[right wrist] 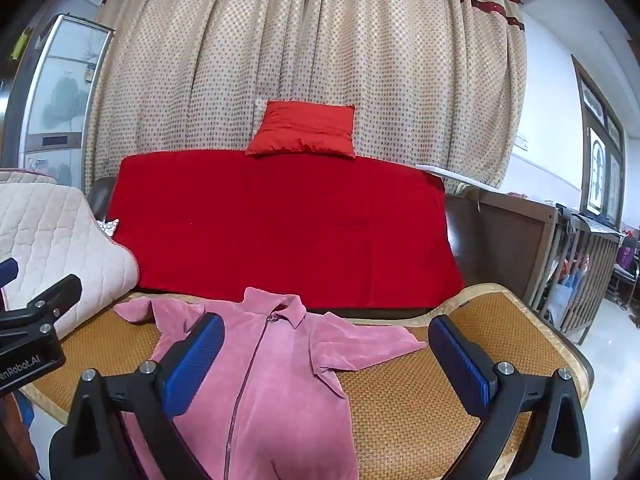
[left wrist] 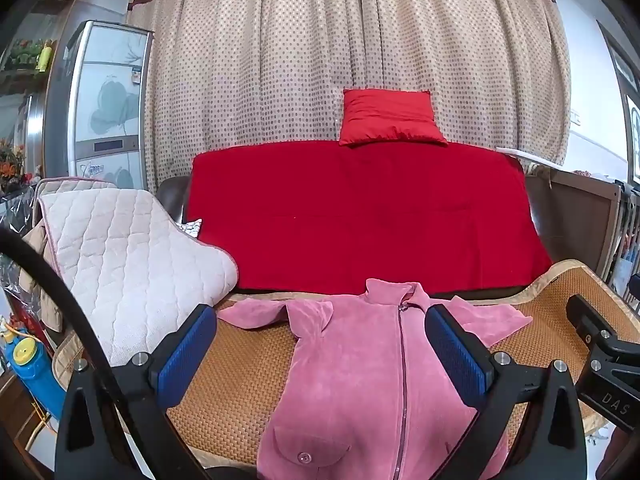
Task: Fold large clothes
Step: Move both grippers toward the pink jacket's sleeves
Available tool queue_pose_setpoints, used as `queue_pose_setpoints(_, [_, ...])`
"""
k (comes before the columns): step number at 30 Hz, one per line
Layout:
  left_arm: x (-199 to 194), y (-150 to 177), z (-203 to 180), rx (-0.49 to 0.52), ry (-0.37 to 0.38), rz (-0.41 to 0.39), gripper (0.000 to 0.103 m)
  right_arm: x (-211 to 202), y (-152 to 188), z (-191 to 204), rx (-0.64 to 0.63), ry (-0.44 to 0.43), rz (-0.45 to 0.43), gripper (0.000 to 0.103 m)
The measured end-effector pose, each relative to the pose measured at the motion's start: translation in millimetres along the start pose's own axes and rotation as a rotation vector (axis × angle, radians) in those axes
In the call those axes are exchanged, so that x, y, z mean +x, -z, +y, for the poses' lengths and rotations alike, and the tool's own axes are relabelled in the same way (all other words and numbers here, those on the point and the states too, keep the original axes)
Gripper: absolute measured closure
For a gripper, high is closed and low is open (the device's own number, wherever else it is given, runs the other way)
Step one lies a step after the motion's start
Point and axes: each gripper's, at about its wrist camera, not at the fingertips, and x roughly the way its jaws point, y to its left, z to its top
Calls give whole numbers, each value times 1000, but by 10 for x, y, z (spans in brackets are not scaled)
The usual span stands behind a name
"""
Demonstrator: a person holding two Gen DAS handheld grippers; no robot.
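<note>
A pink zip-up jacket lies flat, front up, on a woven mat, collar toward the sofa and both sleeves spread sideways. It also shows in the right wrist view on the mat. My left gripper is open and empty, held above the jacket's chest. My right gripper is open and empty, above the jacket's right sleeve. Part of the right gripper shows at the right edge of the left wrist view, and part of the left gripper at the left edge of the right wrist view.
A sofa covered in a red blanket with a red cushion stands behind the mat. A quilted white pad lies at the left. A wooden crib is at the right. Curtains hang behind.
</note>
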Motion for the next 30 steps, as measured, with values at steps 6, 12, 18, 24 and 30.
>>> queue_pose_setpoints(6, [23, 40, -1, 3, -6, -9, 0, -2, -4, 20, 4, 0, 5, 0])
queue_pose_setpoints(12, [46, 82, 1, 2, 1, -6, 0, 30, 94, 18, 2, -3, 9, 0])
queue_pose_setpoints(18, [47, 119, -25, 7, 2, -6, 0, 55, 110, 38, -3, -10, 30, 0])
queue_pose_setpoints(24, [92, 212, -53, 26, -3, 6, 0, 133, 162, 30, 3, -34, 87, 0])
queue_pose_setpoints(30, [251, 329, -33, 21, -4, 57, 0, 238, 249, 64, -12, -40, 130, 0])
